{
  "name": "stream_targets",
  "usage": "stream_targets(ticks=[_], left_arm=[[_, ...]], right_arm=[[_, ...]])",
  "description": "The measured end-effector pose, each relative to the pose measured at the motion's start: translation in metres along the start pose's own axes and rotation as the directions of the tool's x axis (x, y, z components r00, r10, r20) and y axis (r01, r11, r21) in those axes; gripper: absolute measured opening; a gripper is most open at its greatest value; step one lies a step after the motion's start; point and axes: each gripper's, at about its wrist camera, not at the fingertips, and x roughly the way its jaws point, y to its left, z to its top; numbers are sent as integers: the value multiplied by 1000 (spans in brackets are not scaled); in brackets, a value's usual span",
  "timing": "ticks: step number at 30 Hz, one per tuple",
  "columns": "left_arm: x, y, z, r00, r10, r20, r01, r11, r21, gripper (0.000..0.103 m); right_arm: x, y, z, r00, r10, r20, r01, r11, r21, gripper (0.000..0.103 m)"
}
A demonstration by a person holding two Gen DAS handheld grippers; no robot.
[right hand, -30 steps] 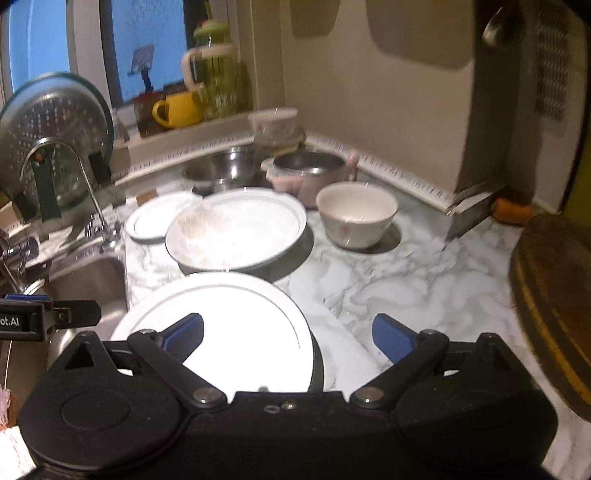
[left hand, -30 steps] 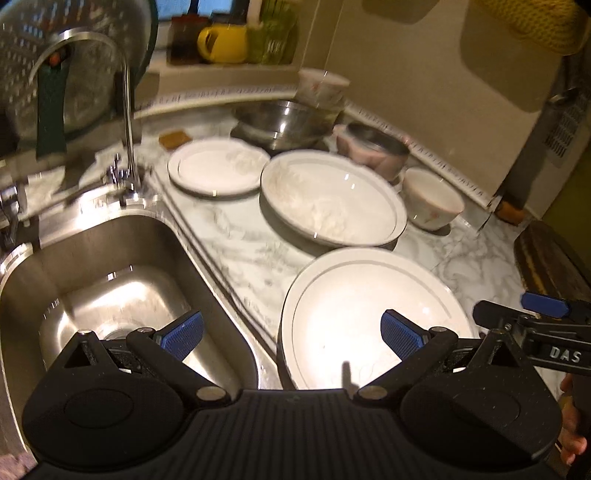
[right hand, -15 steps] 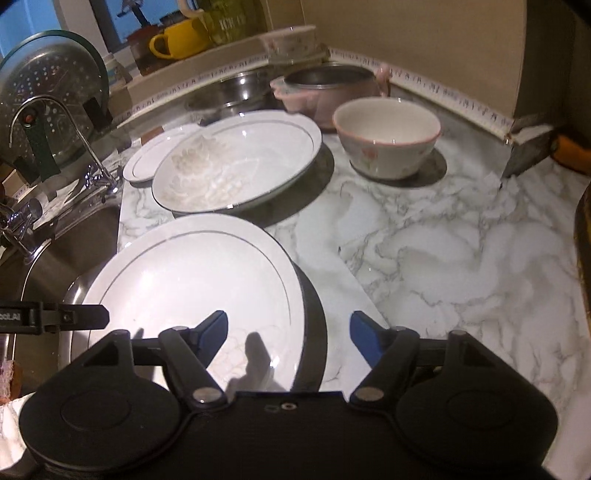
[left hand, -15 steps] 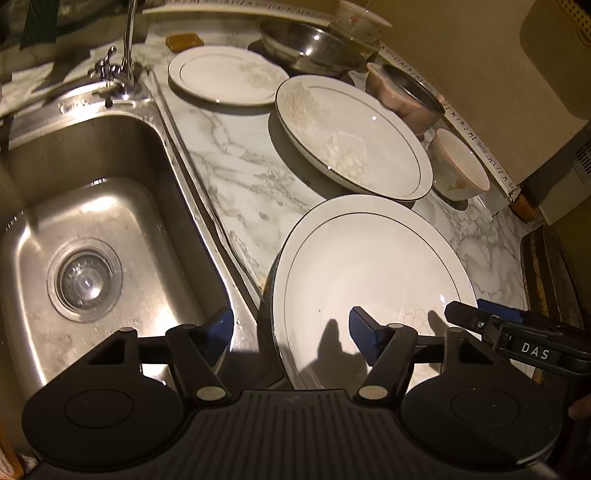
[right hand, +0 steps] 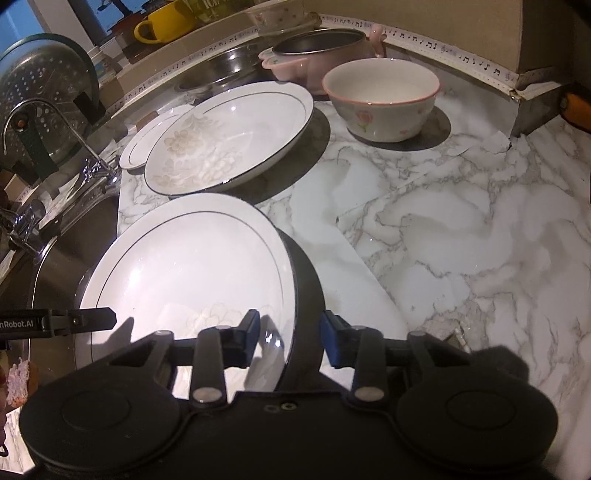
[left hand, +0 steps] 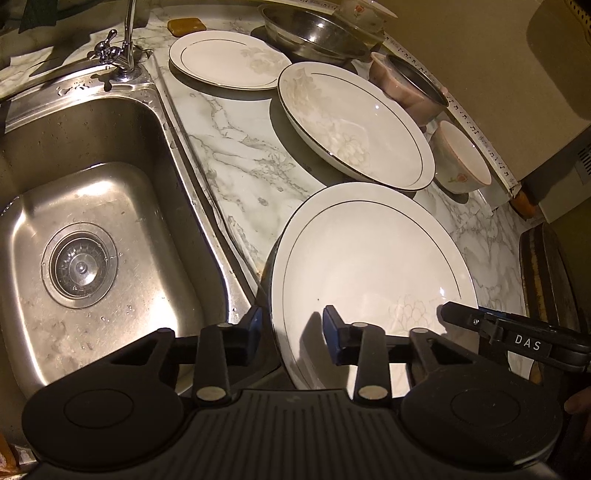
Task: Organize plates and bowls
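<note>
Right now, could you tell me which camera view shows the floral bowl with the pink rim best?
The right wrist view: the floral bowl shows whole, inside and outside. In the left wrist view it sits small at the edge, partly behind a plate.

Marble-look counter (right hand: 461,229), steel sink (left hand: 96,229), beige wall (left hand: 480,48), perhaps dusk-blue window (right hand: 22,18).

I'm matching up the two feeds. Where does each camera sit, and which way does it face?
Left wrist: on the left gripper, looking steeply down at the sink and the near plate; its closing jaws straddle the plate's left rim, and a fingertip shows at the right edge.
Right wrist: on the right gripper, looking down over the marble counter; its closing jaws straddle the plate's right rim.
Shared: the near plate, deep plate, floral bowl, and each other's gripper.
</note>
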Motion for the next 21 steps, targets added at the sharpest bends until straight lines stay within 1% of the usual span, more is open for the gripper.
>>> stream_targets(ticks=[4,8,10,12,14,17,19,21], left_arm=[[0,2,-2,1000,3,-2,-3,1000,-8,32],[0,3,-2,1000,-7,-6,7,1000,-16,25],[-1,3,-3,1000,-5,-5,5,1000,-16,24],[-1,3,-3,1000,-10,-6,10,1000,-15,19],[-1,2,-3,1000,-6,-7,6,1000,-10,19],[0,2,-3,1000,6,-6,-6,1000,-6,13],[0,4,-3,1000,3,-5,-3,1000,-9,12],[0,3,-4,1000,3,-1,-3,1000,-1,12]], right_arm=[[-1,0,0,1000,3,-2,-3,1000,-2,31],[-1,0,-1,1000,1,-6,-1,1000,1,27],[-2,0,-2,1000,3,-7,-3,1000,3,26],[-2,0,-2,1000,4,-5,-4,1000,6,24],[-2,0,-2,1000,6,-4,-6,1000,4,23],[-1,1,-2,1000,10,-5,-10,1000,5,20],[-1,1,-2,1000,17,-4,-17,1000,3,16],[-2,4,-2,1000,7,-1,-7,1000,-4,16]])
